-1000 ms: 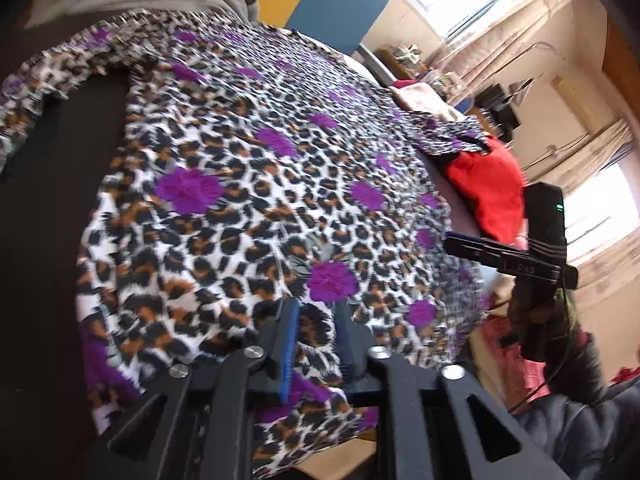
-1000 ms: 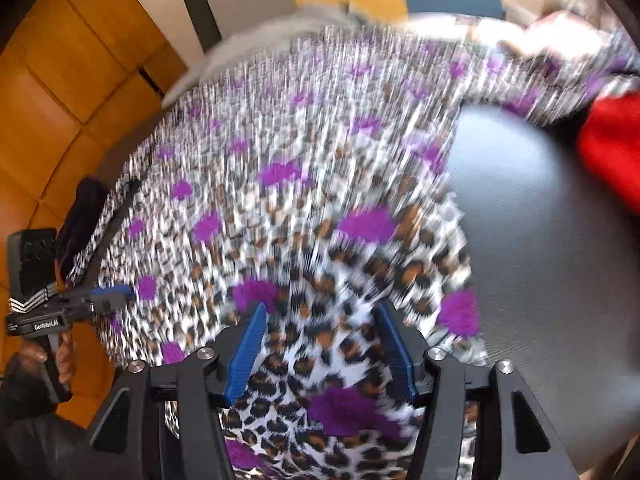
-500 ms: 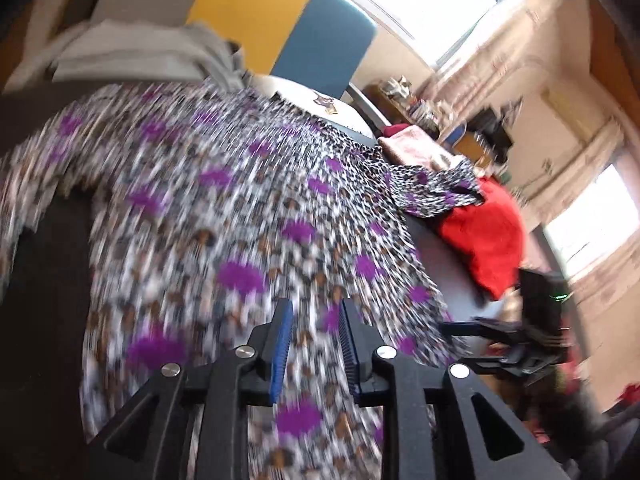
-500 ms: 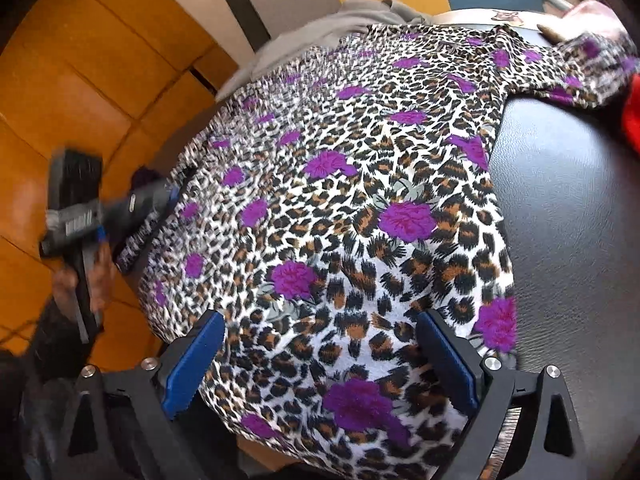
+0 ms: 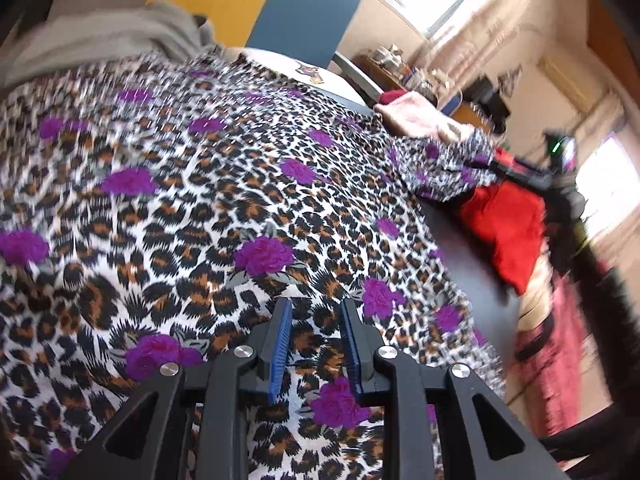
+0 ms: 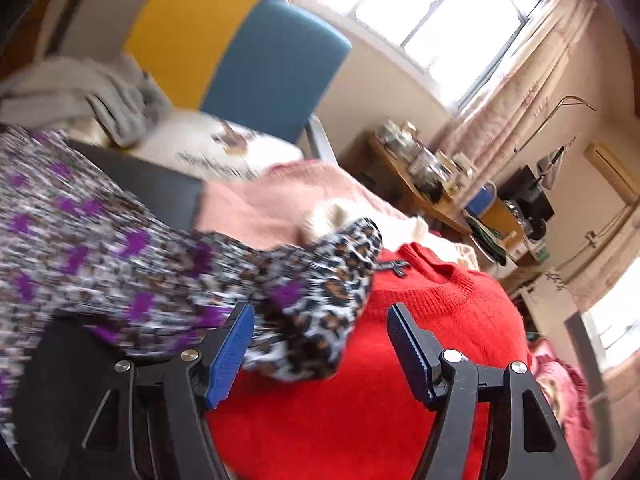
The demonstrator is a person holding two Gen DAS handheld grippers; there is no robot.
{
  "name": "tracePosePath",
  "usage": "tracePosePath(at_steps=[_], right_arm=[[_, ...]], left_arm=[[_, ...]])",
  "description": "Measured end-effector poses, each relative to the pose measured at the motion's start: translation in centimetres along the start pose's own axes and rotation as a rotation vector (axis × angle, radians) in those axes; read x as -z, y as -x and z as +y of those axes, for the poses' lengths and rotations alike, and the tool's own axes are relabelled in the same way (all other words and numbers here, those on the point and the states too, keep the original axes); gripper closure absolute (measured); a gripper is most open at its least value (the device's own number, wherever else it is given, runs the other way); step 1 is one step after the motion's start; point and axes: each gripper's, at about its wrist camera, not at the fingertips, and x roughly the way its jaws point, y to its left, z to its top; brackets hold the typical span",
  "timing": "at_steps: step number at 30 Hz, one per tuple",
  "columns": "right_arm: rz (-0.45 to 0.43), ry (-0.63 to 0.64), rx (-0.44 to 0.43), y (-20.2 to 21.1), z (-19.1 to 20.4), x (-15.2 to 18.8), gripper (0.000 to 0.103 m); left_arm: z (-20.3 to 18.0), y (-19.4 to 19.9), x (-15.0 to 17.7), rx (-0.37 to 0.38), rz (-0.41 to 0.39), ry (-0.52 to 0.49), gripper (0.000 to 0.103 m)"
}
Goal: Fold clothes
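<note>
A leopard-print garment with purple flowers [image 5: 224, 208] lies spread over a dark table [image 5: 468, 264]. My left gripper [image 5: 316, 320] hovers over its near part, jaws a little apart and empty. In the right wrist view its sleeve [image 6: 320, 280] ends on a red sweater [image 6: 420, 360]. My right gripper [image 6: 320, 328] is wide open with the sleeve cuff between its blue pads [image 6: 230, 350]; it holds nothing. The right gripper also shows in the left wrist view [image 5: 560, 176], far right, blurred.
A red sweater [image 5: 508, 228] and a pink garment [image 6: 256, 208] lie at the table's far right. A grey garment [image 5: 112, 36] lies at the back. Yellow and blue chair backs [image 6: 240, 56] stand behind. A cluttered shelf [image 6: 432, 176] stands by the window.
My right gripper has swung from the garment's near hem over to the sleeve by the red sweater. My left gripper let go of the hem, rose and moved forward over the garment's body.
</note>
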Motion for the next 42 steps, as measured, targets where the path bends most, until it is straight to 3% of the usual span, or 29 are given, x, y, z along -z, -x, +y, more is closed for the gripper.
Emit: tracePosePath(at_steps=[2, 4, 6, 9, 15, 18, 20, 23, 26, 29, 32, 33, 34, 36, 39, 42], right_arm=[[0.029, -0.008, 0.010, -1.6, -0.4, 0.0, 0.034], [0.060, -0.033, 0.001, -2.7, -0.9, 0.2, 0.042], [0.059, -0.136, -0.063, -2.9, -2.2, 0.4, 0.101], [0.073, -0.320, -0.196, -3.0, -4.8, 0.6, 0.098], [-0.058, -0.762, -0.630, -1.1, -7.2, -2.1, 0.098], [-0.120, -0.937, -0.930, -1.3, -4.4, -5.3, 0.098], [-0.135, -0.948, -1.039, -0.7, -1.3, -6.9, 0.098], [-0.103, -0.861, -1.172, 1.1, 6.2, -8.7, 0.098], [-0.045, -0.759, -1.255, 2.3, 12.9, -8.8, 0.098], [0.034, -0.663, -1.285, 2.4, 18.3, -7.4, 0.097], [0.116, -0.588, -1.295, 2.5, 22.1, -5.2, 0.091], [0.143, -0.567, -1.294, 2.5, 23.1, -4.4, 0.081], [0.150, -0.559, -1.284, 2.3, 23.1, -3.7, 0.076], [0.142, -0.572, -1.304, 2.6, 22.5, -2.3, 0.055], [0.115, -0.603, -1.337, 3.8, 21.3, 0.6, 0.040], [0.126, -0.599, -1.320, 4.0, 21.0, 3.1, 0.039]], left_arm=[[1.0, 0.1, 0.0, 0.046, 0.003, 0.051, 0.079], [1.4, 0.1, 0.0, 0.066, 0.001, 0.070, 0.079], [1.4, 0.2, 0.1, 0.071, -0.001, 0.073, 0.079], [1.1, 0.3, 0.0, 0.059, -0.003, 0.066, 0.079], [1.9, 0.2, -0.7, 0.085, 0.012, 0.148, 0.078], [2.0, 1.1, -1.4, 0.097, -0.014, 0.161, 0.077], [2.2, 1.8, -1.8, 0.134, -0.030, 0.180, 0.076], [3.0, 2.8, -2.7, 0.161, -0.065, 0.215, 0.074], [4.6, 3.3, -3.6, 0.195, -0.092, 0.280, 0.072], [6.5, 3.2, -4.5, 0.232, -0.123, 0.358, 0.070], [7.6, 2.6, -5.3, 0.249, -0.131, 0.416, 0.068], [7.8, 2.3, -5.6, 0.241, -0.132, 0.423, 0.068], [7.8, 2.1, -5.8, 0.233, -0.134, 0.425, 0.068], [7.9, 2.0, -6.3, 0.225, -0.140, 0.416, 0.068], [7.9, 1.4, -7.2, 0.206, -0.134, 0.412, 0.067], [7.5, 0.3, -8.8, 0.190, -0.129, 0.392, 0.067]])
